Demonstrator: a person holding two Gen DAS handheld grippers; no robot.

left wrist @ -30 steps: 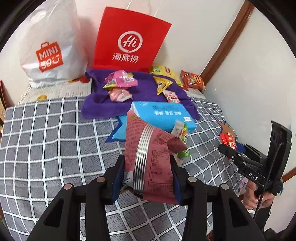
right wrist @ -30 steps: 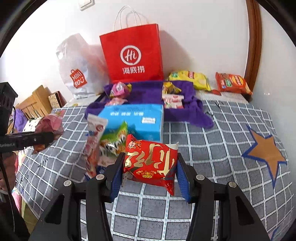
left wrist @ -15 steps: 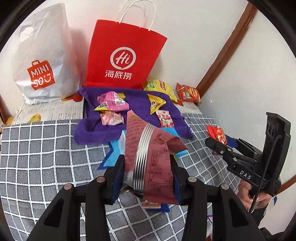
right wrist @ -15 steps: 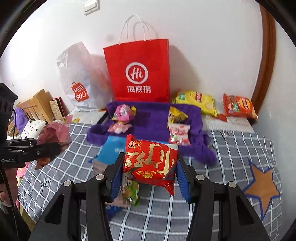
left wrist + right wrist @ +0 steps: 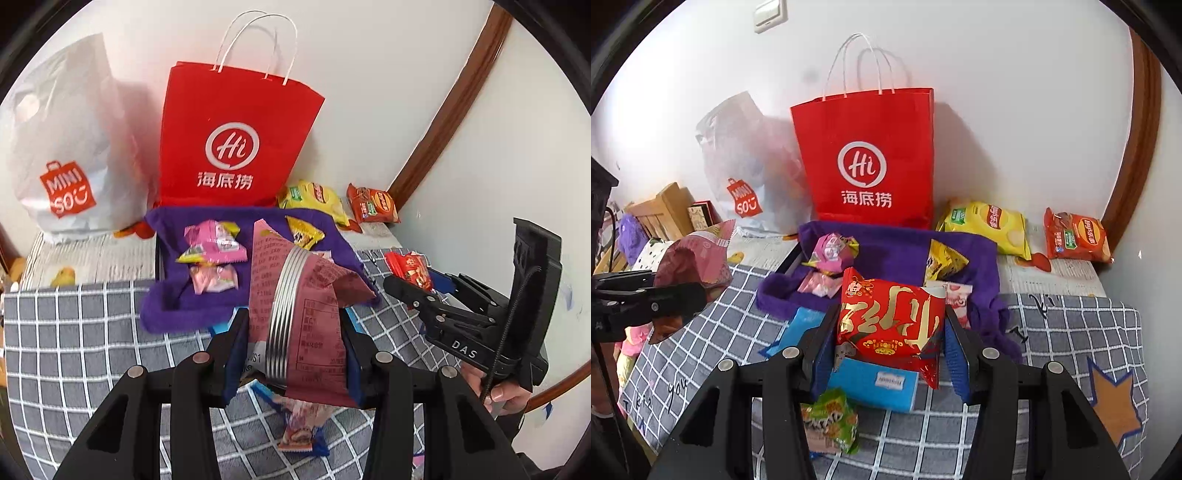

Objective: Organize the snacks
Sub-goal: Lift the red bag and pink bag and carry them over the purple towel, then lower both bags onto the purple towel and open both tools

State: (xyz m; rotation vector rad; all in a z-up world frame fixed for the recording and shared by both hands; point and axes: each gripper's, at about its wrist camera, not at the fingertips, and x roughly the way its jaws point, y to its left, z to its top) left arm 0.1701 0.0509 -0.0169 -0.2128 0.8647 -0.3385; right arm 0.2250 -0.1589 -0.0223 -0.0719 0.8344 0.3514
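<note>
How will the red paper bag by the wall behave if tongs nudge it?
The red paper bag stands tall on a narrow base, so it probably tips easily. Its flat, uncreased sides suggest stiff paper and little weight, so it would likely slide or topple rather than crumple.

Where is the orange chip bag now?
In the right wrist view, the orange chip bag lies far right by the wall, beside the yellow chip bag.

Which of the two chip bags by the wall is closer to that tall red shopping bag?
The yellow chip bag: it lies right beside the red shopping bag, while the orange chip bag sits farther off, toward the corner.
</note>
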